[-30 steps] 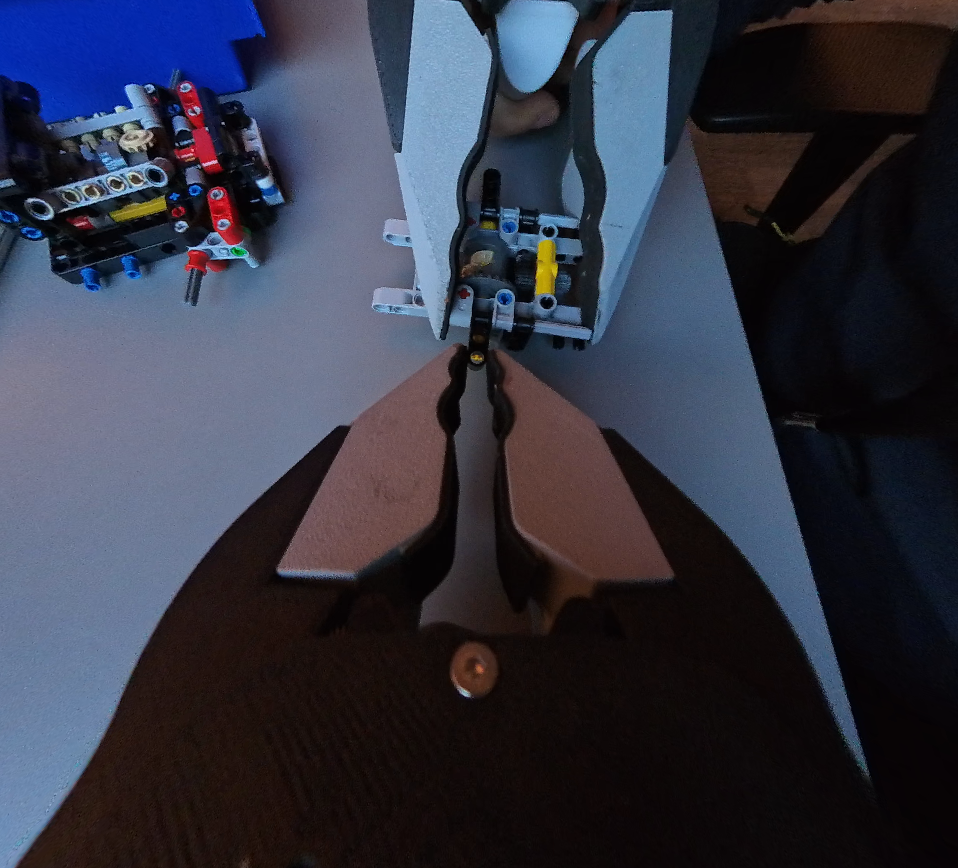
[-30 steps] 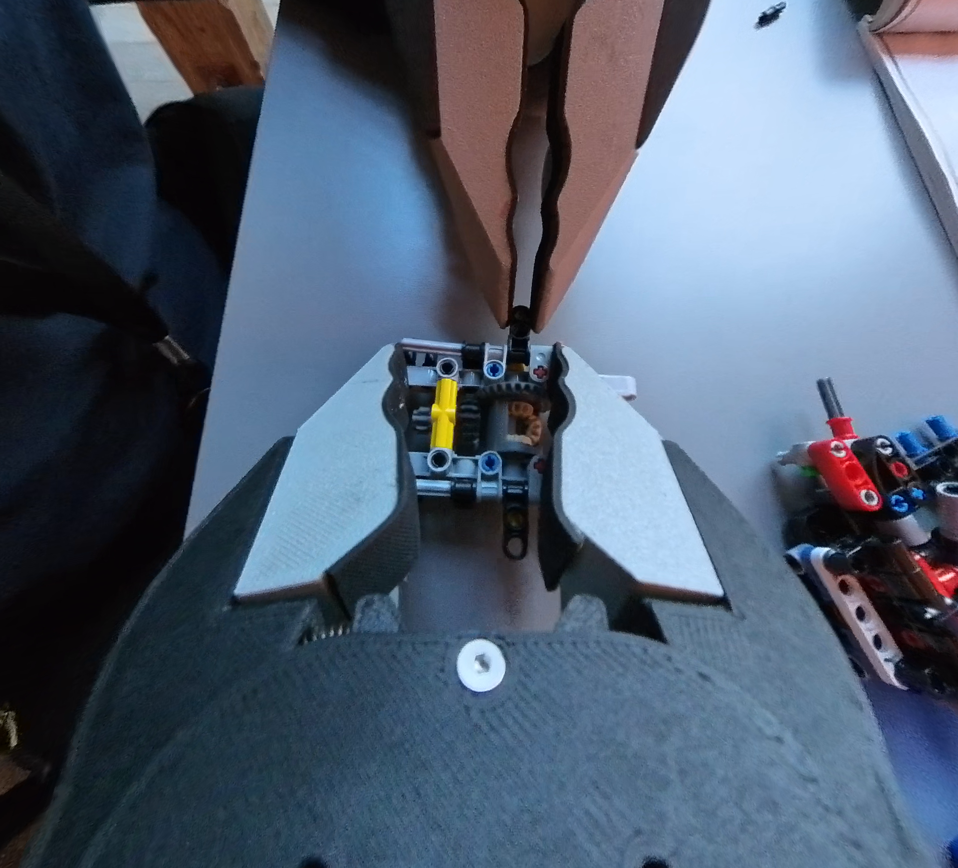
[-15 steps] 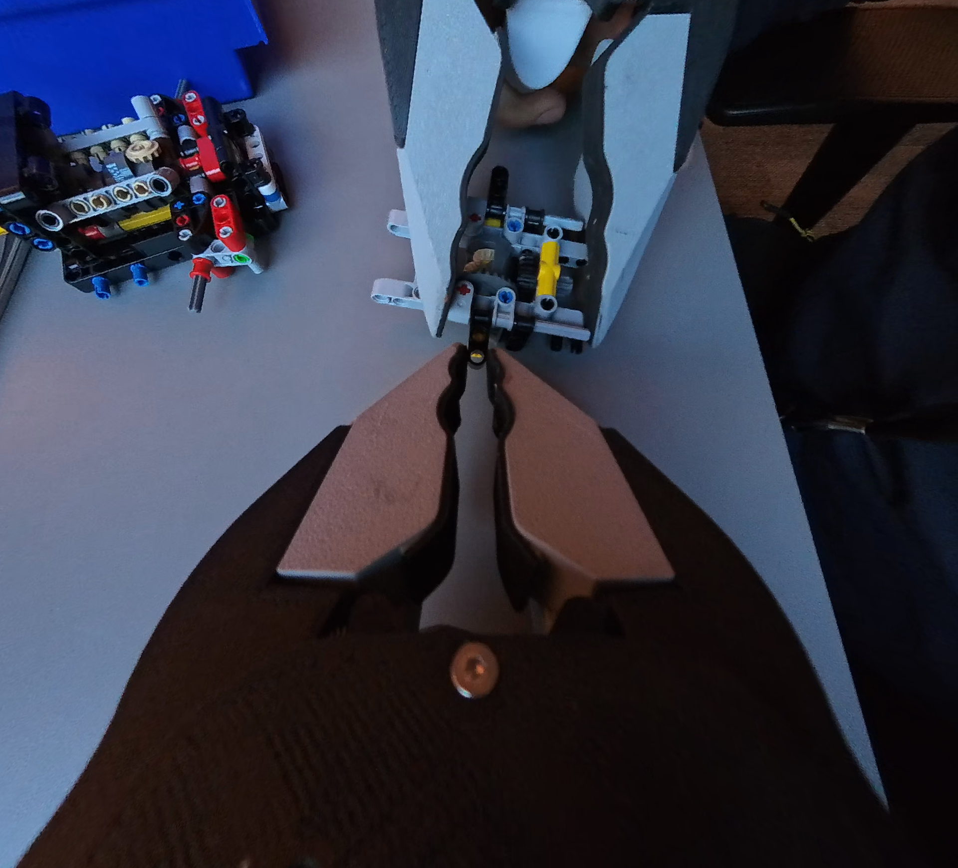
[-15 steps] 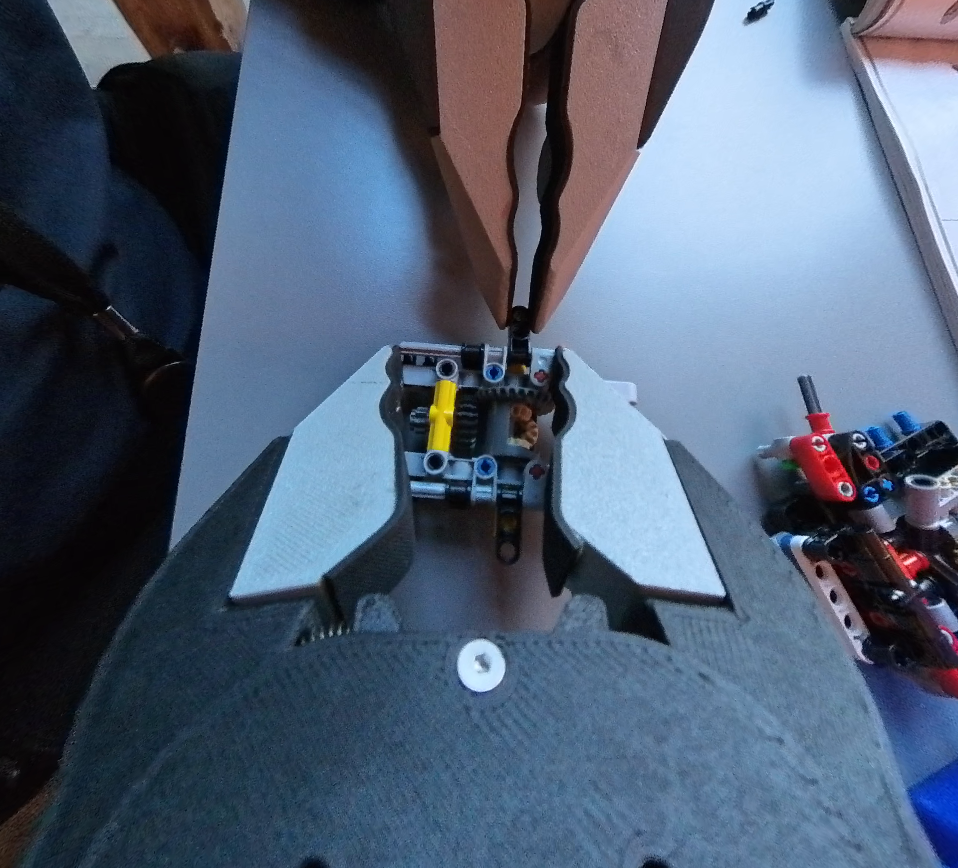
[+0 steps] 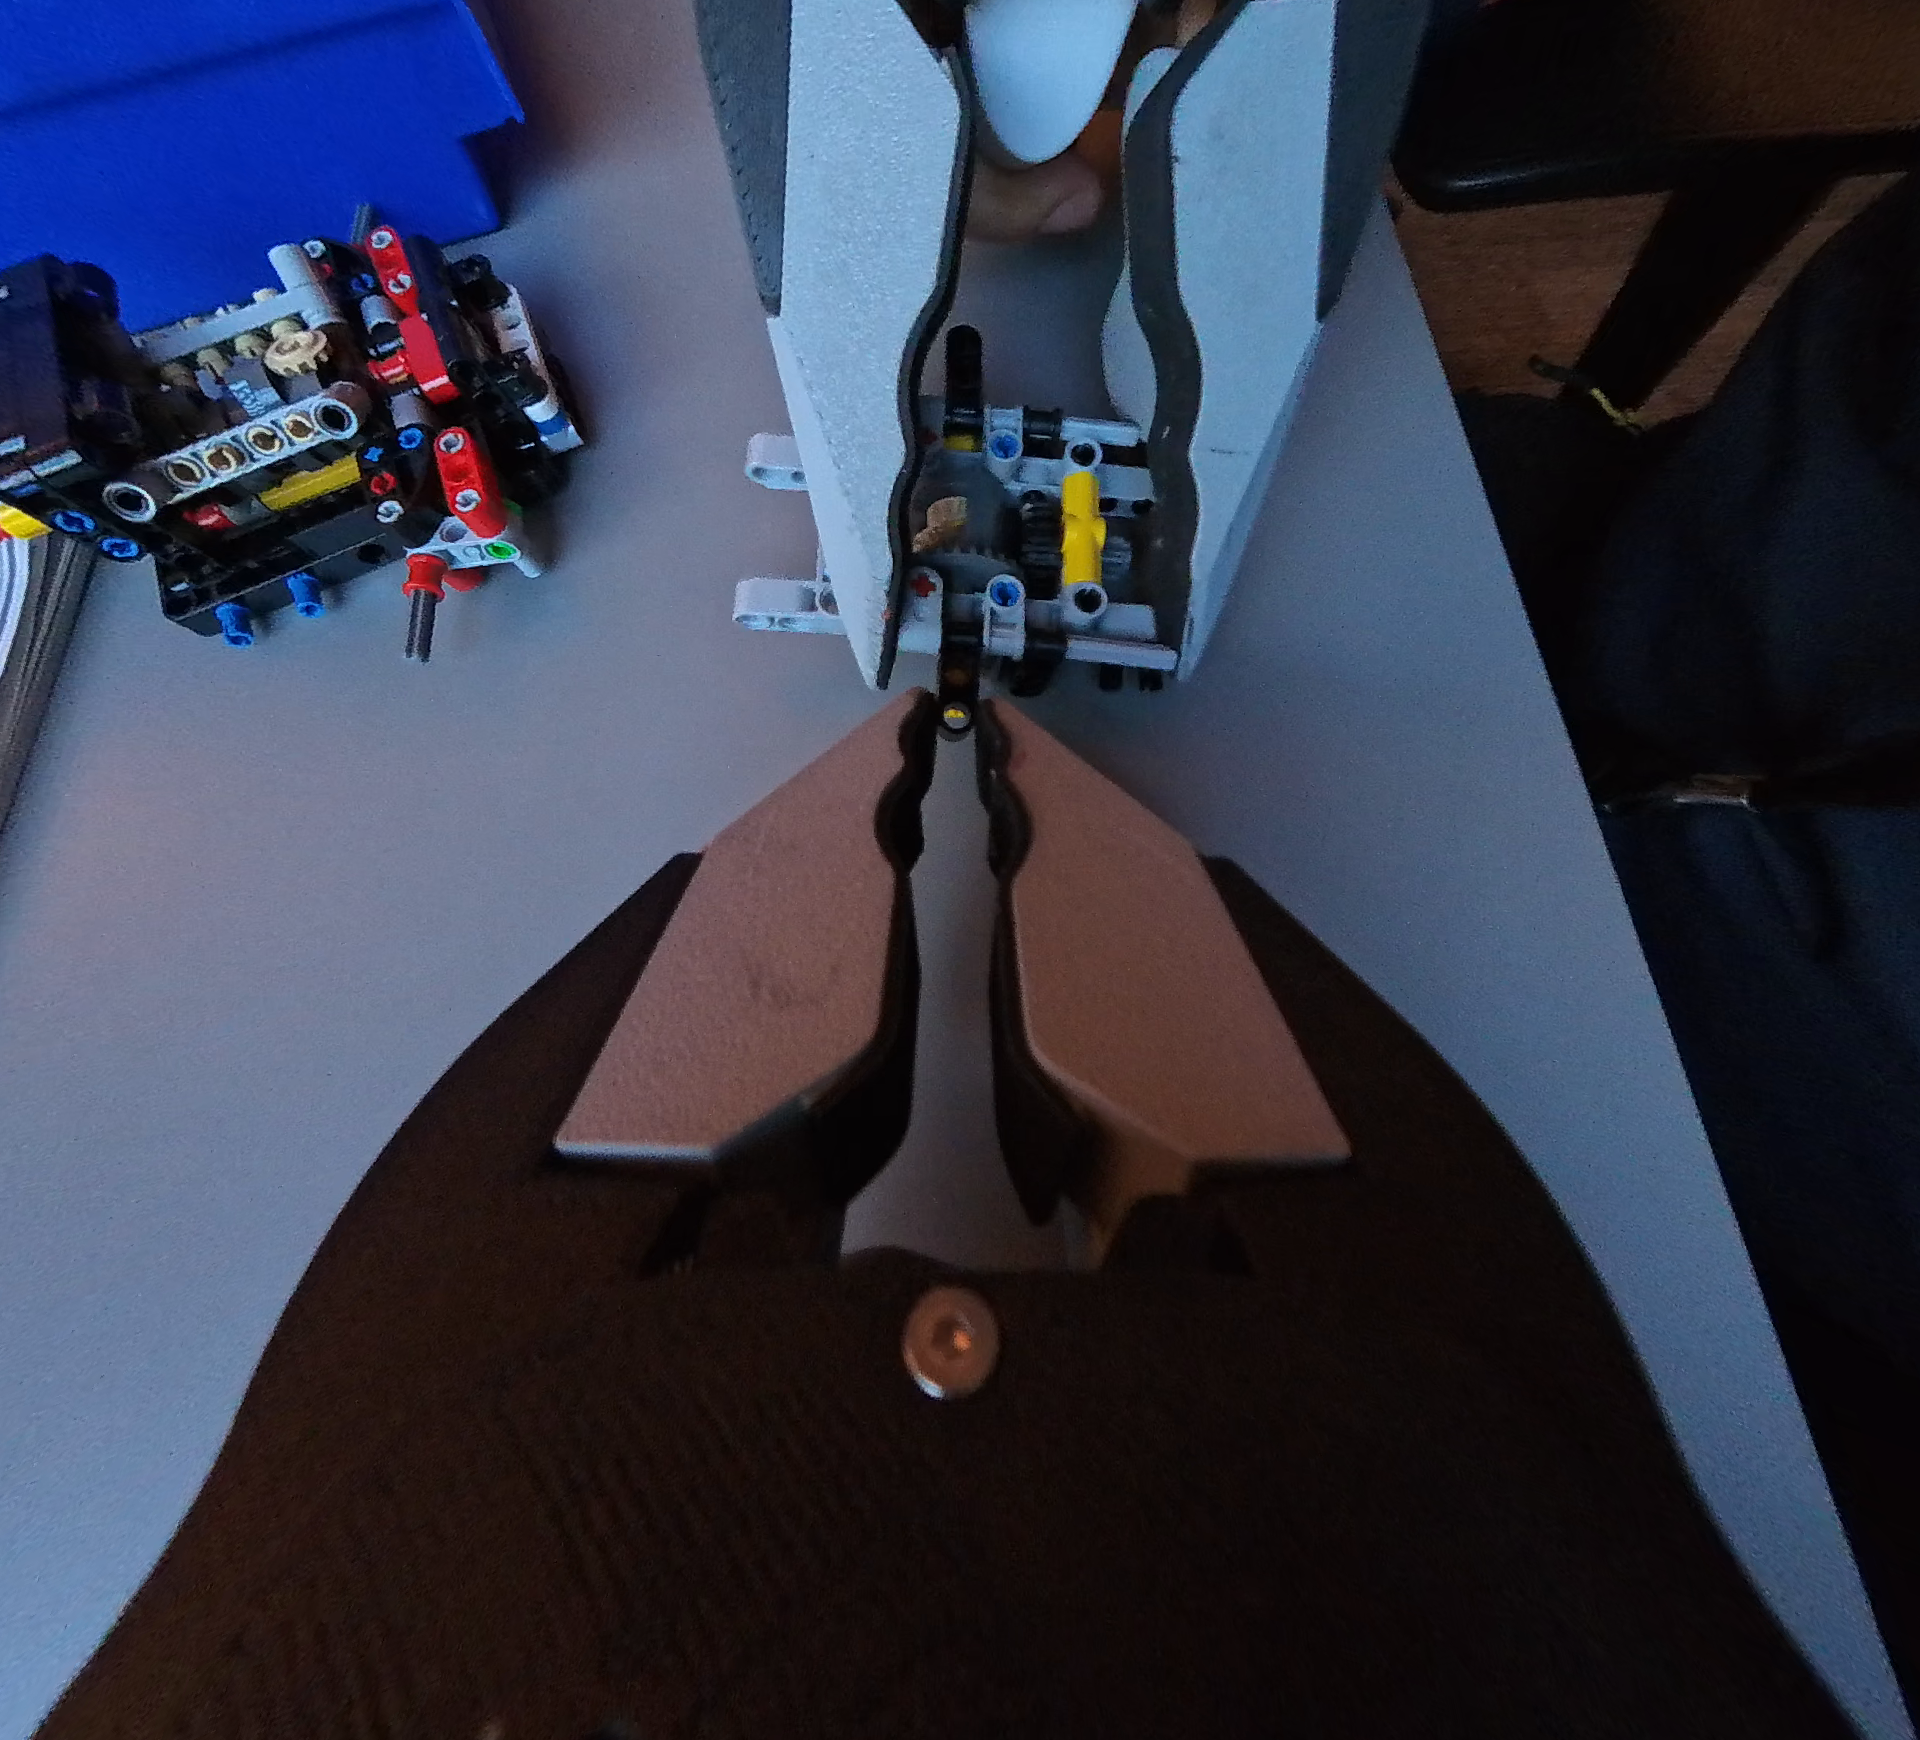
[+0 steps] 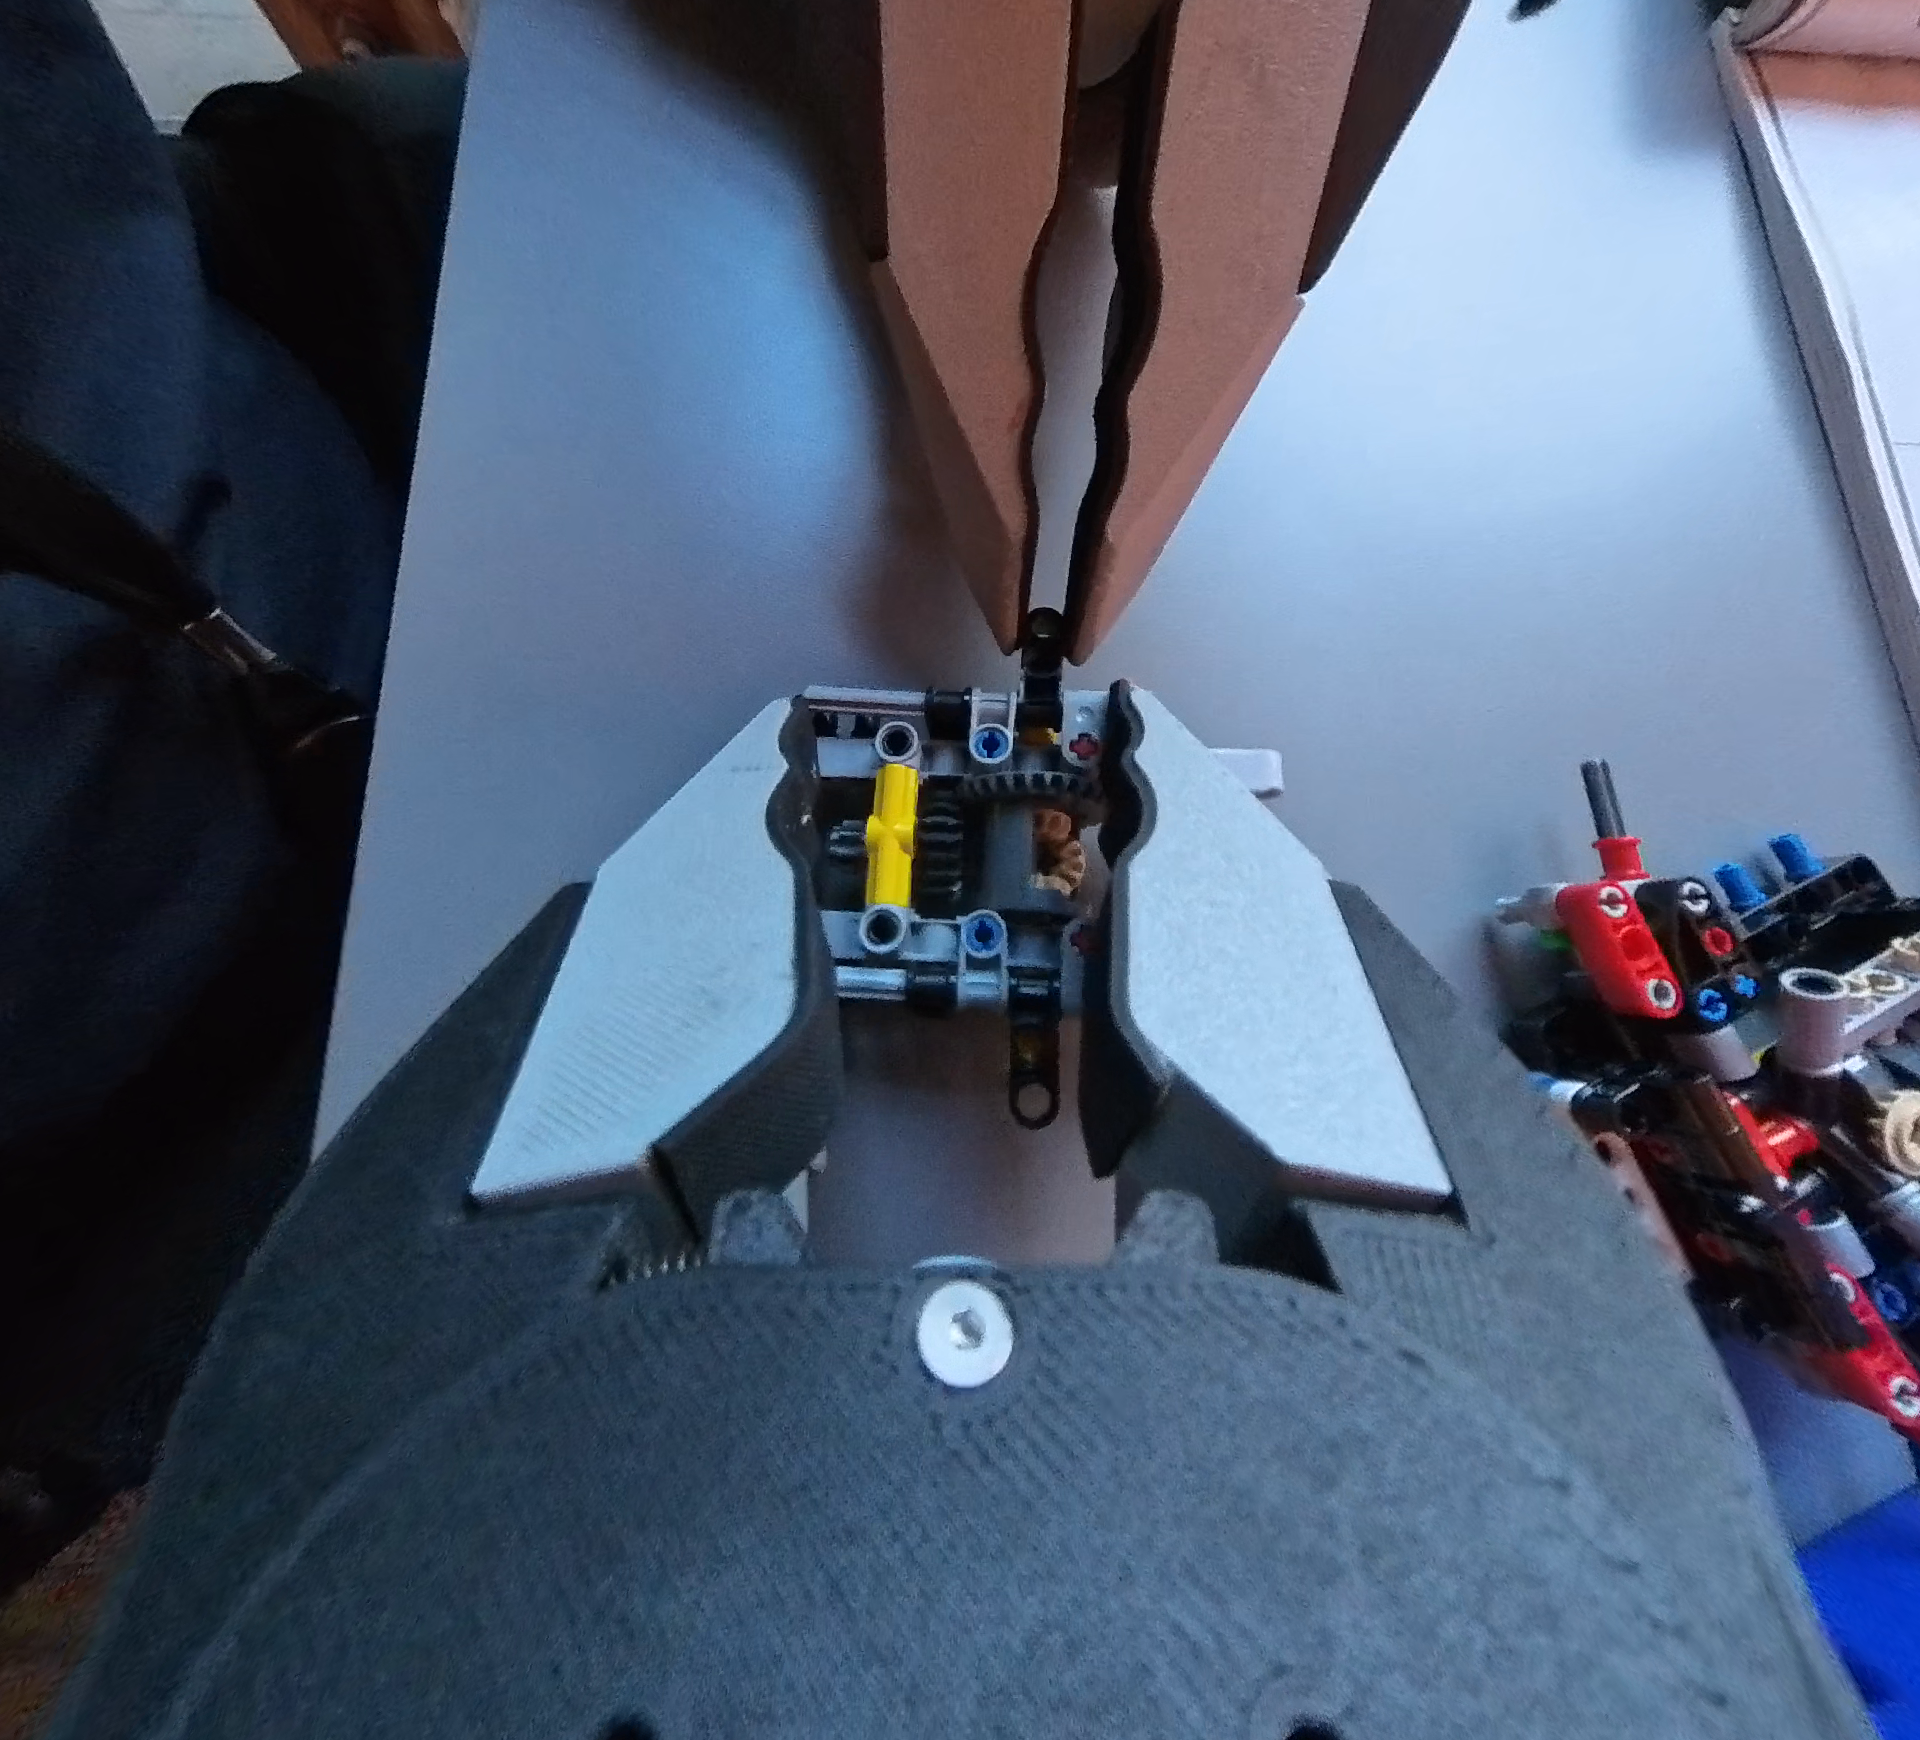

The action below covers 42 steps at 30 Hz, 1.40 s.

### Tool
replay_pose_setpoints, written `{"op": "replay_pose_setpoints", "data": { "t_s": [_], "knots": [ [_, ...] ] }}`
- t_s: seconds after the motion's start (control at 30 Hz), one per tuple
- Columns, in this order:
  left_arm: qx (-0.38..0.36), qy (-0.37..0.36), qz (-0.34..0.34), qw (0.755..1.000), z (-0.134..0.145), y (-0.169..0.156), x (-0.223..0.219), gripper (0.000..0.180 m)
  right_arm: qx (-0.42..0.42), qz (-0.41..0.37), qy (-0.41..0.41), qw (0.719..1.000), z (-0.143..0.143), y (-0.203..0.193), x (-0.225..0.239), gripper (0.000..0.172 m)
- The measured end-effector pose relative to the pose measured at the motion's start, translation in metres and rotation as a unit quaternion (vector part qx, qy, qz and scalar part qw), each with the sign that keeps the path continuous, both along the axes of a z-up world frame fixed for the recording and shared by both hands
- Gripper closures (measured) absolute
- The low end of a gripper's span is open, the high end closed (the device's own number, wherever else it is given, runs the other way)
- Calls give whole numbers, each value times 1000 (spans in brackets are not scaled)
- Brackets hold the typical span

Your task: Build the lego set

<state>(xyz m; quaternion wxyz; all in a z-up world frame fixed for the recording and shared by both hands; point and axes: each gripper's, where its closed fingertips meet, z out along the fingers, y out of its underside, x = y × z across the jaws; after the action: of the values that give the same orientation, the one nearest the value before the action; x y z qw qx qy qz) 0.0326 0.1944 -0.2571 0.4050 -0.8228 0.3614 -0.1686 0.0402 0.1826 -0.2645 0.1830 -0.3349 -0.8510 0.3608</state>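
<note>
Right gripper (image 6: 956,869) clamps small gear block (image 6: 961,869) by its sides, above worktop (image 6: 644,443). Left gripper (image 5: 954,719) pinches its thin black link (image 5: 954,688). Block probably light, stiff; link likely snaps off.

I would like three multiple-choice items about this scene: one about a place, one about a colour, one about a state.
1. Where is the blue bin in the left wrist view?
A. upper left
B. lower right
C. centre

2. What colour is the cross-shaped connector inside the small brick assembly?
A. green
B. yellow
C. white

3. How is the right claw?
A. wide open above the table
B. shut on the small brick assembly
C. holding a book

Key: 1 A, the bin fills that corner. 2 B, plainly yellow. 3 B, both pads press the assembly's sides.
</note>
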Motion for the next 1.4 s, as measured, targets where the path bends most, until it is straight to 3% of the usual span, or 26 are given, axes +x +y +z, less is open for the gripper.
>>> {"op": "replay_pose_setpoints", "data": {
  "t_s": [0.33,0.5,0.63,1.0,1.4],
  "knots": [
    [-13,-17,9,1000,0,-4,7,175,-54,52,-15,997,1,-3,8,120],
    [-17,-24,15,999,1,-3,4,175,-54,42,-5,998,2,-2,4,118],
    [-26,-32,15,999,1,-2,8,175,-106,54,-47,992,5,-4,10,118],
    [-29,-26,29,999,-2,1,6,175,8,31,-9,999,3,4,6,110],
    [-23,-28,27,999,0,0,8,175,40,-27,-7,999,16,2,9,107]
  ]
}}
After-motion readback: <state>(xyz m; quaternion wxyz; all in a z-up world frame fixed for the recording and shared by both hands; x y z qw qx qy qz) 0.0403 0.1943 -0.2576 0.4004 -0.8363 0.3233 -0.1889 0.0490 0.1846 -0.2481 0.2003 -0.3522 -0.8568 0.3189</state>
